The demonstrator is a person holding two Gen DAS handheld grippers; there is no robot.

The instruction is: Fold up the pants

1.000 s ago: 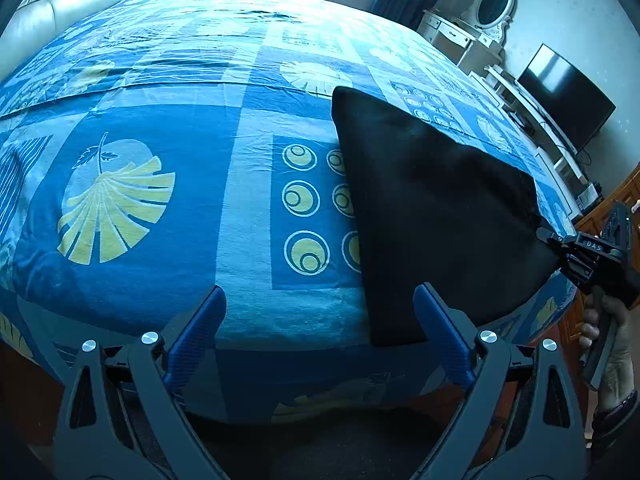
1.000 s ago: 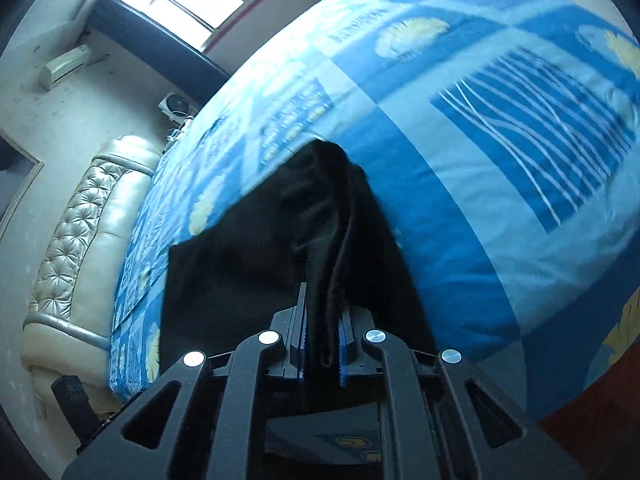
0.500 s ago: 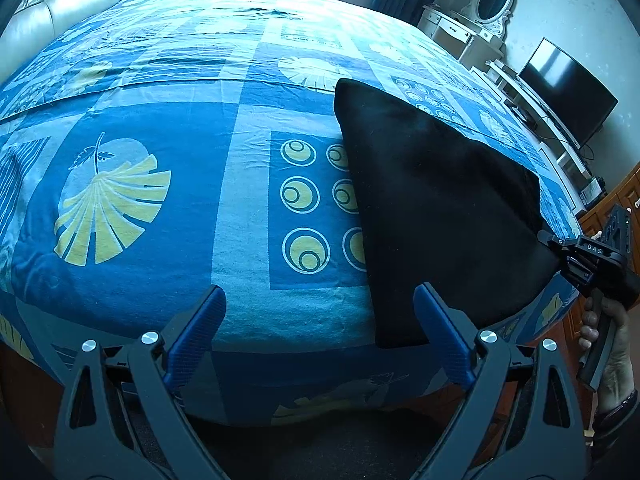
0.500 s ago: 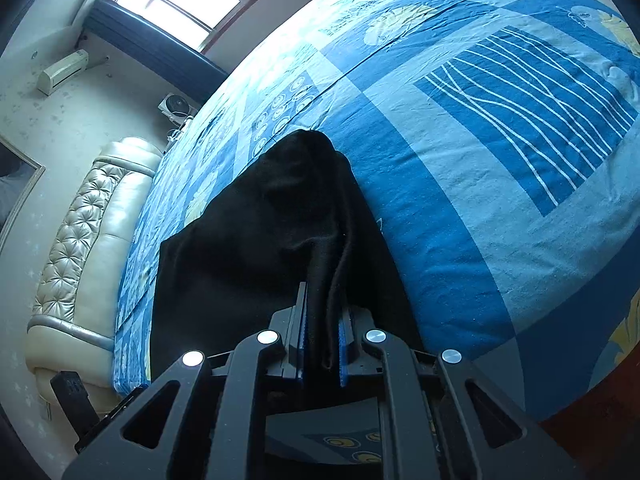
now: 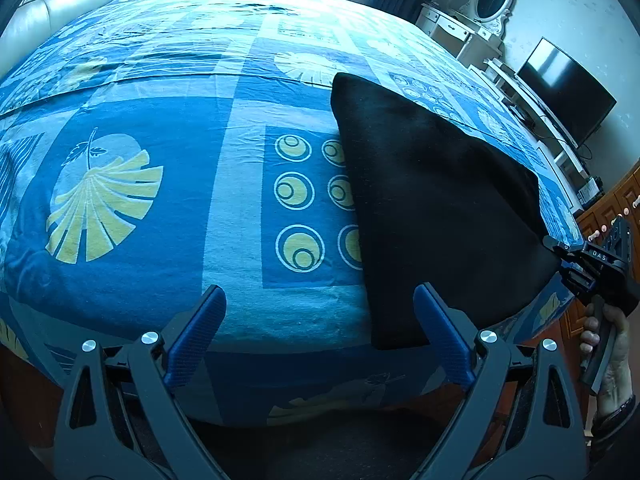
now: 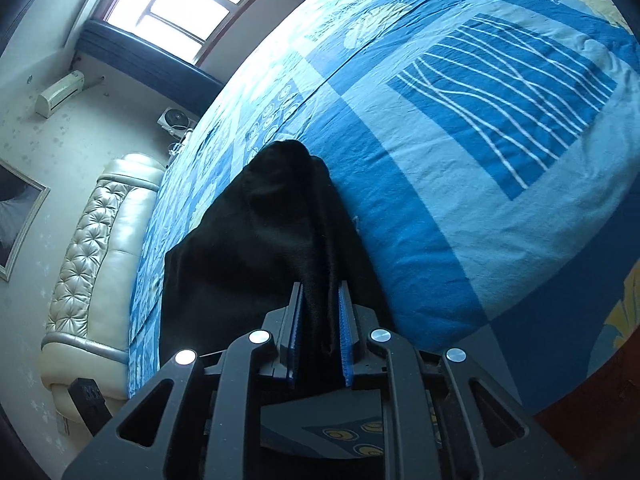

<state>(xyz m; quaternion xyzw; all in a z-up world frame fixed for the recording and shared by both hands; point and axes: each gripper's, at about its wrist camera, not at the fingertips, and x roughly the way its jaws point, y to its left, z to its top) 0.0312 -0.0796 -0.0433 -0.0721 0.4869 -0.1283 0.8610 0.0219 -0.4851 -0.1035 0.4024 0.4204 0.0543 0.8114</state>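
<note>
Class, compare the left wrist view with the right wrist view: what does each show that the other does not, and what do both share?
Left wrist only: the open left gripper, a black television, a white oval-mirrored dresser, a hand. Right wrist only: a bright window, a white wall air conditioner. Both: the black folded pants, blue patterned bedsheet, right gripper, its jaws just opening.

Bare bedspread point(image 5: 224, 208) left of pants point(image 5: 436, 208)

Blue patterned bedsheet point(image 5: 224, 184), television point(image 5: 568, 92), sofa point(image 6: 92, 280).

Black pants point(image 5: 432, 208), folded flat on the blue patterned bedspread point(image 5: 160, 128), one corner bunched at the bed's edge.
</note>
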